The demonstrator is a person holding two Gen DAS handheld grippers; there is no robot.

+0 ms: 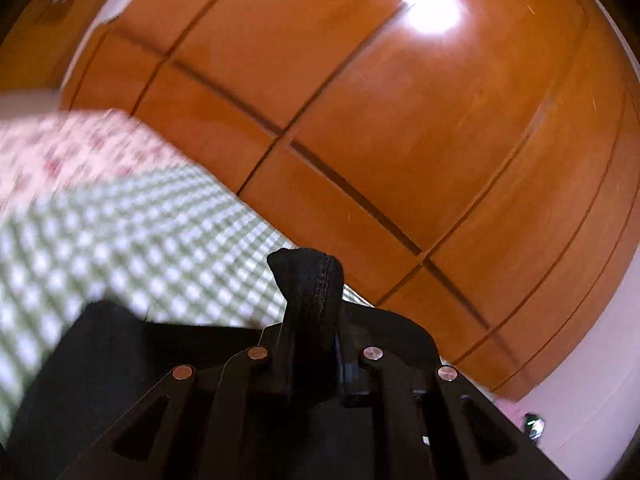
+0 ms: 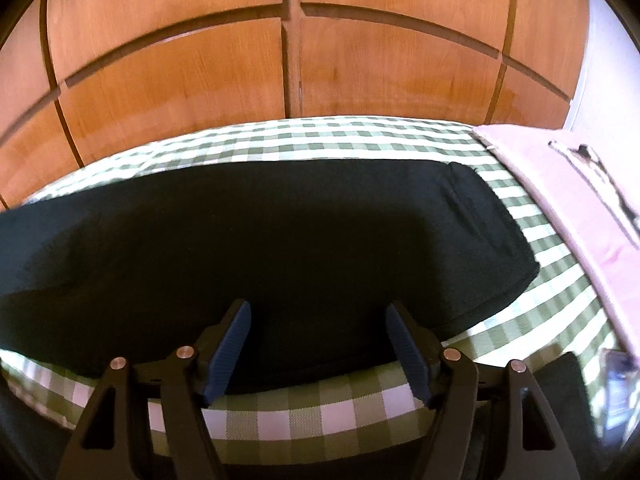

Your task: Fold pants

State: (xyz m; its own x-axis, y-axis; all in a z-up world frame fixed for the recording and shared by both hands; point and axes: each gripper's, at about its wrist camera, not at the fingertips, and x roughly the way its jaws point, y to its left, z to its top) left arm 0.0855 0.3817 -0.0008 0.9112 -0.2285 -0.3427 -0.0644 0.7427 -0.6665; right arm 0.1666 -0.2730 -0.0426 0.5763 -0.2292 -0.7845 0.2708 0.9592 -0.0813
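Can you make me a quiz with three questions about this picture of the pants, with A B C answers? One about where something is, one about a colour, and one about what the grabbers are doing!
1. Where do the black pants lie?
A. On the green checked cloth
B. On the wooden doors
C. On the pink sheet

2. What colour are the wooden doors behind the bed?
A. Blue
B. Orange-brown
C. Grey

3. What is the left hand-held gripper doing?
A. Wide open, holding nothing
B. Holding a cup
C. Shut on a bit of the pants

Answers:
1. A: the right wrist view shows green checked cloth all around the pants.
2. B: the panels look orange-brown in both views.
3. C: dark stitched fabric sticks up between its closed fingers, while the right hand-held gripper is open.
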